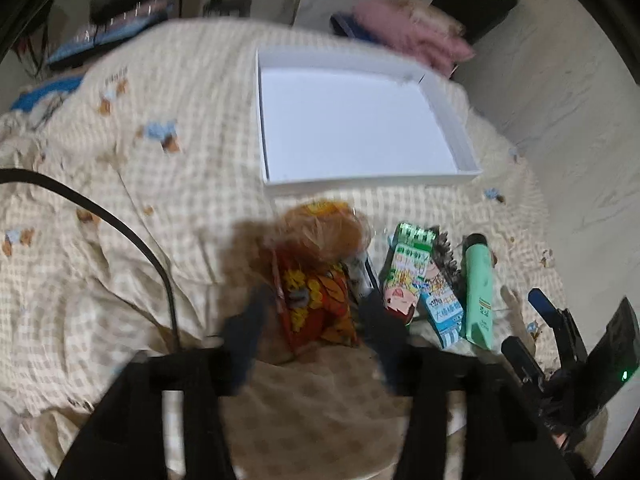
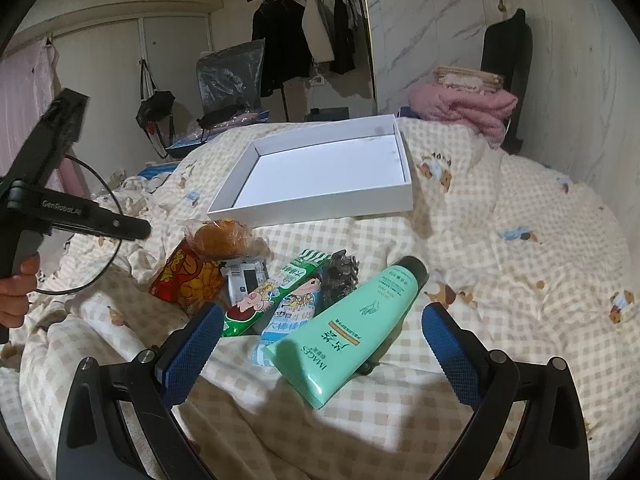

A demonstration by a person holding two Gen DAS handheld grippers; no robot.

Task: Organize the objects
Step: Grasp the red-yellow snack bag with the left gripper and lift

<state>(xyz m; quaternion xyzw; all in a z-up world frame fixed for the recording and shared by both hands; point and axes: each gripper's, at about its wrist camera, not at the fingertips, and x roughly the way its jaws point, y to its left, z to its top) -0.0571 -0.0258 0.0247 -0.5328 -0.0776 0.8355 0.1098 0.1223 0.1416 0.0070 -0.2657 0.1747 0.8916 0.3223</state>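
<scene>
Right wrist view, item one: green tube (image 2: pixel 352 328), soft plastic, black cap at the far end, flat crimped tail nearest the camera. It lies on the bed (image 2: pixel 520 240) between the right gripper (image 2: pixel 320 344) fingers, which stand wide apart and touch nothing. Judged light, smooth and a little slippery; the body would dent under pressure, so the firmer stretch near the cap looks the better hold.

Item two: red-and-orange snack packet (image 1: pixel 316 304), with a bun in clear wrap (image 1: pixel 320 228) just beyond it. The packet sits between the left gripper (image 1: pixel 312 320) fingers, part-open; blur hides whether the pads press it. Judged light, crinkly, crushable; best taken across its flat sides.

Item three: two printed cartons (image 2: pixel 272 300) and a dark cone-like object (image 2: pixel 340 276), beyond the right fingers' left tip. Cartons judged stiff and light.

Destination, presumed: white tray (image 2: pixel 312 210), beyond all fingertips, nothing in it.
</scene>
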